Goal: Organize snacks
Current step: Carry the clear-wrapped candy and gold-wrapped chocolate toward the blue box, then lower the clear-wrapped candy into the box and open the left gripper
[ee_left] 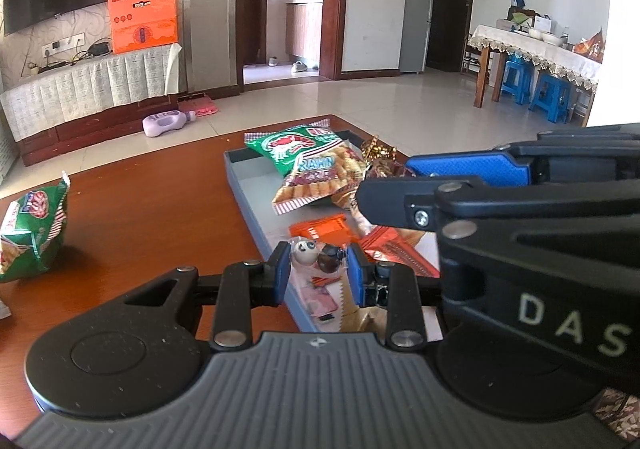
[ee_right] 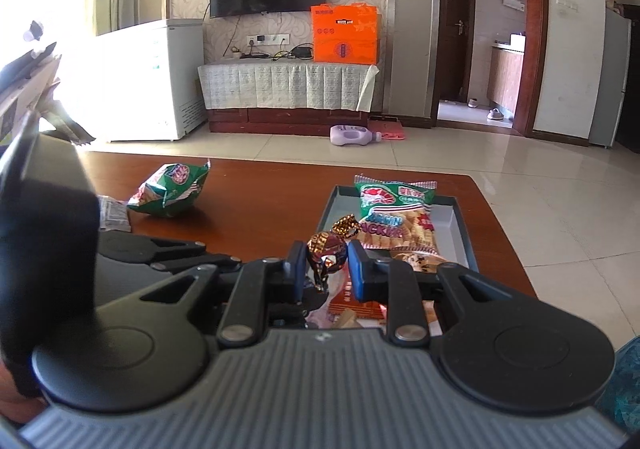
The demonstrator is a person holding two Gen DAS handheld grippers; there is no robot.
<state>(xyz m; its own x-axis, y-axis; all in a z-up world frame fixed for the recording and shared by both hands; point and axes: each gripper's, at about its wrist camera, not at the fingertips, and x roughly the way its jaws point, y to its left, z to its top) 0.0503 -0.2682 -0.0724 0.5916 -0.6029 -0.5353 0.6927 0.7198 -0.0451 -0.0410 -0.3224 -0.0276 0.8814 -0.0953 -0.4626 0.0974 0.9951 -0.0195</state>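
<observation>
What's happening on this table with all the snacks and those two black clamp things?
A person is sorting snacks into a grey tray on the wooden table, using a handheld gripper in each hand. The left gripper holds a clear packet of round candies over the tray. The right gripper is clamped on a shiny brown foil-wrapped sweet. A green cracker bag and orange packets already lie in the tray; another green bag sits loose on the table.

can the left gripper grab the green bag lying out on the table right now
Probably not yet: the left gripper is shut on a clear candy packet over the tray. The path to the green bag looks clear.
</observation>
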